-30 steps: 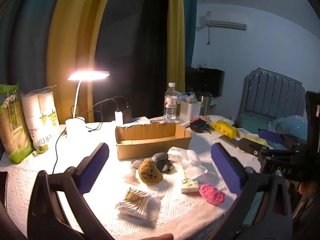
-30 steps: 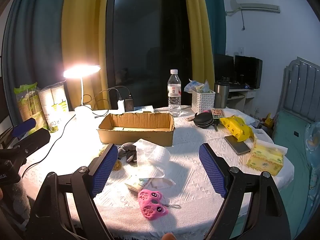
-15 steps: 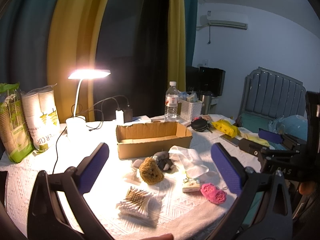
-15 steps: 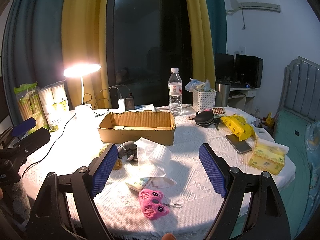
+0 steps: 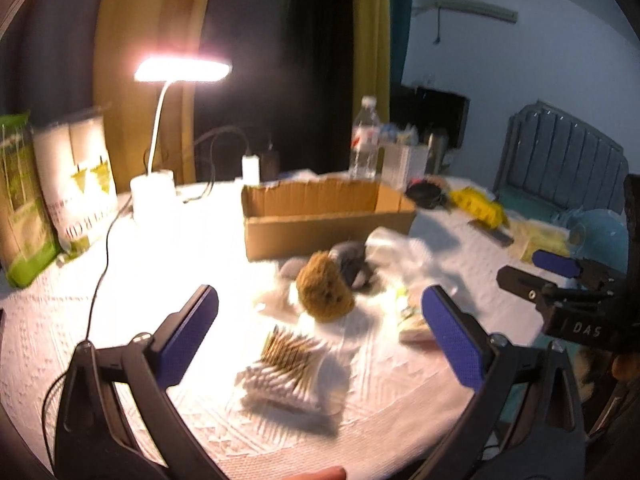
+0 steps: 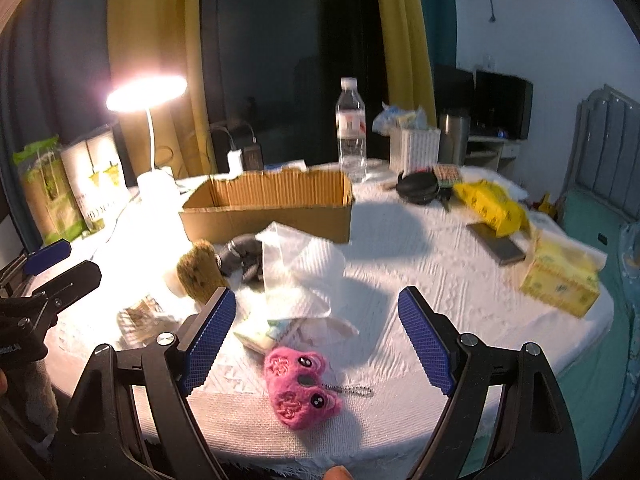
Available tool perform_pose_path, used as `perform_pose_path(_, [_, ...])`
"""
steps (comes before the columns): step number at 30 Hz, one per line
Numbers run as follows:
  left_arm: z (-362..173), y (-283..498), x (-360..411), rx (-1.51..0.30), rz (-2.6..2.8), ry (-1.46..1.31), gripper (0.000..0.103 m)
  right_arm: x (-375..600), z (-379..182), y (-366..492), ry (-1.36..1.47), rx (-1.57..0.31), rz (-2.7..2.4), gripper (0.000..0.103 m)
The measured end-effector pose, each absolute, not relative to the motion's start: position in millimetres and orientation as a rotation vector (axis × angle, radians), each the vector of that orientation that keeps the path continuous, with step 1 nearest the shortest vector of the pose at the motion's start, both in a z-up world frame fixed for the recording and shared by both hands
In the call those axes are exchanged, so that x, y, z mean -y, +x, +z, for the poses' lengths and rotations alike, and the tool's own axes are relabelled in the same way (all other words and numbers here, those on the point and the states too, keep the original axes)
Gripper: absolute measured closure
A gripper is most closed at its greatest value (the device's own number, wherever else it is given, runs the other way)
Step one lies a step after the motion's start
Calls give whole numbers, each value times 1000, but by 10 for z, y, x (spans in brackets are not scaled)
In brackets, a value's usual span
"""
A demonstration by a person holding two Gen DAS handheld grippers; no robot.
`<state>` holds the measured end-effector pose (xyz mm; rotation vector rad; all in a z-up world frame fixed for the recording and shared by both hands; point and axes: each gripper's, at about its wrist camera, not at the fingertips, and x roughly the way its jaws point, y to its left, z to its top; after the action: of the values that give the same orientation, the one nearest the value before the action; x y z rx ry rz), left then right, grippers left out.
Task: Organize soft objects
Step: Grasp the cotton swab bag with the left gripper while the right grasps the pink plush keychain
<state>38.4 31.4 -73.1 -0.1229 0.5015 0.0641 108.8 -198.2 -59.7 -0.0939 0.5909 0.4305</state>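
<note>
Both grippers hover above the bench (image 6: 440,264), jaws spread wide and holding nothing. Below the right gripper (image 6: 316,340) lies the pink plush toy (image 6: 300,388), near the bench edge. The left gripper (image 5: 320,332) frames a pack of cotton swabs (image 5: 288,364), with the brown sponge (image 5: 324,292) beyond, beside a grey plush (image 5: 352,260) and crumpled tissue (image 6: 304,276). The cardboard box (image 5: 324,216) stands behind them.

The cardboard box (image 6: 267,210) sits mid-table, the lamp (image 6: 154,184) to its left and the water bottle (image 6: 351,130) behind. Before it lie a sponge (image 6: 200,270) and paper towel (image 6: 302,276); nearest, a plush keychain (image 6: 302,386).
</note>
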Motion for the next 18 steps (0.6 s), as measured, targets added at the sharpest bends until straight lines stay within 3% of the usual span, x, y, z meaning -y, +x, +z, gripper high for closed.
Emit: perform_pose_path(18, [-1578, 994, -531, -815, 26, -100, 3, 1897, -1416, 1392, -116, -826, 513, 17])
